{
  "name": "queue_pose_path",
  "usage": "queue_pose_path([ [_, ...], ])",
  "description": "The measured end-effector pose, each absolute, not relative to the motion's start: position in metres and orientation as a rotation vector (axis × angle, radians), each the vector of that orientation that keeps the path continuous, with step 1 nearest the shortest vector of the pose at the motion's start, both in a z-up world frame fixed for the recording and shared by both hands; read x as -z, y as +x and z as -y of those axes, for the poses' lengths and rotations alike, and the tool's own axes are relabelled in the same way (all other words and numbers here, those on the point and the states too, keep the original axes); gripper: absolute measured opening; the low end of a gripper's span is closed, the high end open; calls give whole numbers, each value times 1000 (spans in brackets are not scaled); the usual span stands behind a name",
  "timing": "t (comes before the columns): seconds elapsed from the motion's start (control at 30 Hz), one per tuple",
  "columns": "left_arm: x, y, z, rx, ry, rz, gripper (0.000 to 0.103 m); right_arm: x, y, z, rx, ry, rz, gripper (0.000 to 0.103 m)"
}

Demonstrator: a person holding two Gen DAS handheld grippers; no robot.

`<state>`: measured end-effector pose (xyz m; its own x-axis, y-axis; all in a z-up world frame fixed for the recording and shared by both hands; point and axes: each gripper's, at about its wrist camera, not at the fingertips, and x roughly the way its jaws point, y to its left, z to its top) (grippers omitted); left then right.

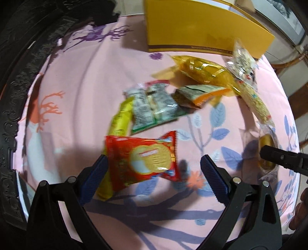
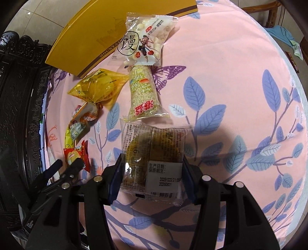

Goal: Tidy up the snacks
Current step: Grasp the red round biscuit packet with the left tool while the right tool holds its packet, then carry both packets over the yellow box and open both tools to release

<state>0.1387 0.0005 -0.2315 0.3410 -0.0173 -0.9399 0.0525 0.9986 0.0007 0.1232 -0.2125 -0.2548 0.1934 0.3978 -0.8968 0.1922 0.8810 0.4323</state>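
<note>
In the left wrist view my left gripper point(image 1: 154, 163) is open, its blue pads either side of a red biscuit packet point(image 1: 142, 159) that lies on the pink cloth. Beyond it lie a yellow-green packet point(image 1: 120, 119), a silver-green packet point(image 1: 154, 107), an orange-green packet point(image 1: 200, 94) and a clear yellow bag point(image 1: 202, 71). In the right wrist view my right gripper point(image 2: 152, 167) is shut on a clear-wrapped brown cake point(image 2: 154, 155). Ahead lie a grain bar point(image 2: 143, 94) and a white puff bag point(image 2: 146, 38). The left gripper shows at lower left point(image 2: 67, 167).
A yellow box point(image 1: 202, 27) stands at the back of the table, also seen in the right wrist view point(image 2: 90, 36). A dark carved frame point(image 1: 11, 115) borders the left side. A wooden chair point(image 2: 269, 11) stands past the far right table edge.
</note>
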Motion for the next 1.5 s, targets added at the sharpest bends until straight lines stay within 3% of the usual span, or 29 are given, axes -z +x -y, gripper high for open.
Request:
queue_pose_path([
  [0.1, 238, 137, 13, 85, 81, -1229, 87, 255, 122, 216, -159, 534, -1387, 55],
  [0.17, 242, 135, 19, 112, 106, -1241, 68, 252, 120, 221, -163, 553, -1383, 55],
  [0.23, 243, 132, 19, 121, 111, -1240, 56, 248, 118, 224, -174, 575, -1372, 55],
  [0.37, 237, 129, 11, 145, 56, -1235, 50, 235, 114, 231, -201, 598, -1337, 55],
  [0.83, 149, 101, -7, 218, -89, -1030, 49, 198, 111, 241, -214, 593, -1227, 55],
  [1.5, 65, 170, 25, 250, -124, -876, 49, 139, 168, 257, -216, 525, -1077, 55],
])
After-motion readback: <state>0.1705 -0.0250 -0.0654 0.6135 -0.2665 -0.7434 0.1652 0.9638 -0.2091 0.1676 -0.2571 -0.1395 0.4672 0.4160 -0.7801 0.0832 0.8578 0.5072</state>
